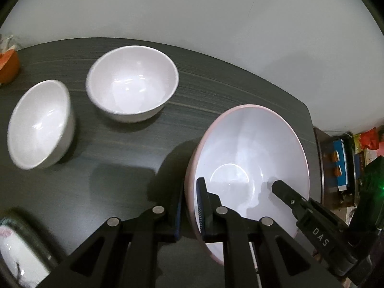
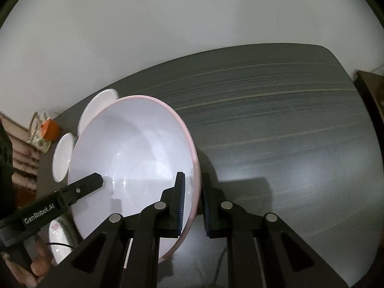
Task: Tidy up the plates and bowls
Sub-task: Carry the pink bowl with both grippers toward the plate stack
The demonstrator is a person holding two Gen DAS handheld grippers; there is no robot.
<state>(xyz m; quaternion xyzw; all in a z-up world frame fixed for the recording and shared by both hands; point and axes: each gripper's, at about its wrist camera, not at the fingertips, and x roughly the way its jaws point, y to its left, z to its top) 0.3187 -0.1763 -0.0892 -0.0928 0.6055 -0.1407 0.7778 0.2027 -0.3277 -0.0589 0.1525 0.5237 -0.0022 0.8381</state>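
A large white bowl with a pink rim (image 1: 252, 148) (image 2: 129, 144) is held a little above the dark table (image 1: 115, 168) (image 2: 288, 132), throwing a shadow on it. My left gripper (image 1: 190, 188) is shut on its left rim, one finger inside and one outside. On the opposite rim my right gripper (image 2: 193, 178) is shut the same way. In each wrist view the other gripper's inner finger shows inside the bowl. Two smaller white bowls (image 1: 132, 84) (image 1: 40, 124) stand empty further left on the table, partly hidden behind the large bowl in the right wrist view.
A white patterned dish (image 1: 16, 247) (image 2: 60, 240) lies at the near left table edge. An orange object (image 1: 9, 64) (image 2: 49, 129) sits at the far left corner. A low shelf with clutter (image 1: 340, 163) stands beyond the table's right edge. A plain wall runs behind.
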